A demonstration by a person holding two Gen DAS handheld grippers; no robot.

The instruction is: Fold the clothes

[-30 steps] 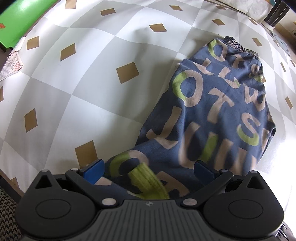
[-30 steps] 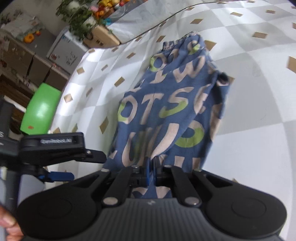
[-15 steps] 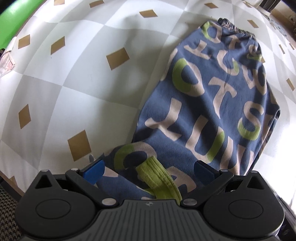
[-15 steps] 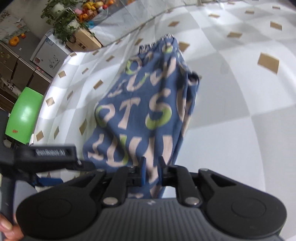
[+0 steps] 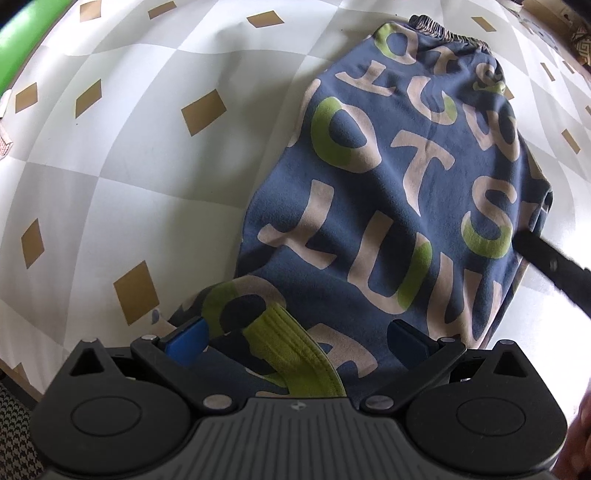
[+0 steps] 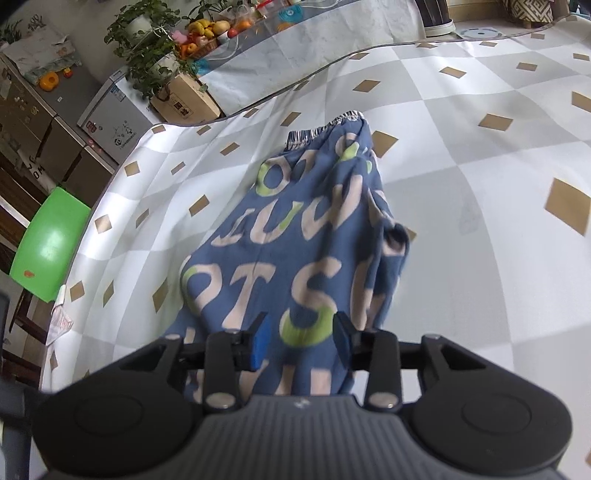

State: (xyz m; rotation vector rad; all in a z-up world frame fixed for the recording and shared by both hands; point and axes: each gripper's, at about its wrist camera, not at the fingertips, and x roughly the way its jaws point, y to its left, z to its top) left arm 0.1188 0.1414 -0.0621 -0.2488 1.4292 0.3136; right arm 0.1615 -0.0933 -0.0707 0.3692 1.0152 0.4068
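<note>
Left tool agape, right tool opening

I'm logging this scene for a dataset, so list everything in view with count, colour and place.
trousers: 1, blue with beige and green letters, lying folded on the tablecloth
cuff: 1, green, between the left gripper's fingers
tablecloth: 1, white and grey checks with tan diamonds, covering the table
chair: 1, green, beside the table
plants: several, green, background shelf
fruit: several, orange and yellow, background
left gripper: 1, black, blue pads, open
right gripper: 1, black, jaws opening over the trousers
</note>
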